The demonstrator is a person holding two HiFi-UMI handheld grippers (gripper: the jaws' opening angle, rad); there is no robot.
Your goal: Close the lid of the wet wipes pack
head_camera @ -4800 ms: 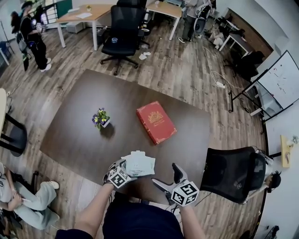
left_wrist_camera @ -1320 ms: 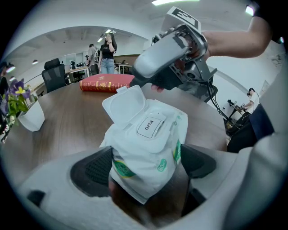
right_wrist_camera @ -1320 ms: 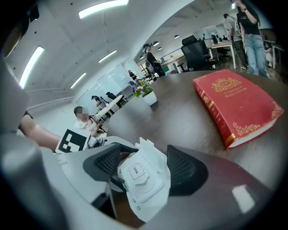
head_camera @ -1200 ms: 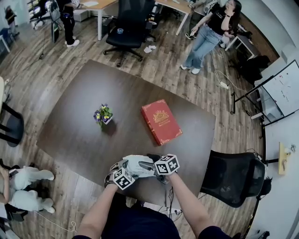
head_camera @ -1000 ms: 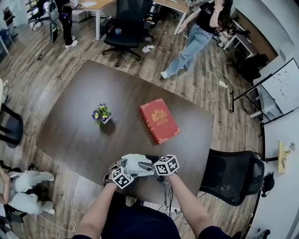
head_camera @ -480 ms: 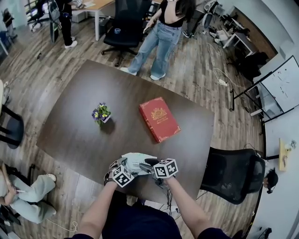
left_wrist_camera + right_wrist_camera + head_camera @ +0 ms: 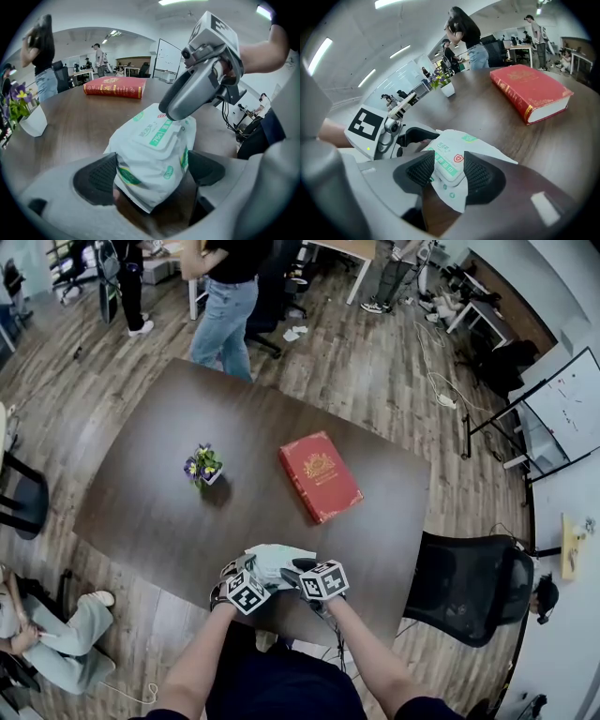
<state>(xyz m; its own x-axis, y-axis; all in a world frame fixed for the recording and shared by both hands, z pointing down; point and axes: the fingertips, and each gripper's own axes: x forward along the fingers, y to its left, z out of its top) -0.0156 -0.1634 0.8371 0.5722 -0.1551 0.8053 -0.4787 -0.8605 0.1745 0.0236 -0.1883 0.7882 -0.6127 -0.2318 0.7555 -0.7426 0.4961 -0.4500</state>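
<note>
Left gripper (image 7: 152, 173) clamps wipes pack (image 7: 149, 161), lid (image 7: 157, 135) seemingly shut.

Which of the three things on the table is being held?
The white wet wipes pack at the near edge; red book and flower pot sit apart.

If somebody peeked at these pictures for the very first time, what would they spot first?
Probably the white-and-green wet wipes pack at the near edge of the table: the left claw squeezes it, and the right claw, whose jaws have just been closing to a slim gap, sits on its lid. Then the big red book mid-table, with a small pot of purple flowers to its left.
</note>
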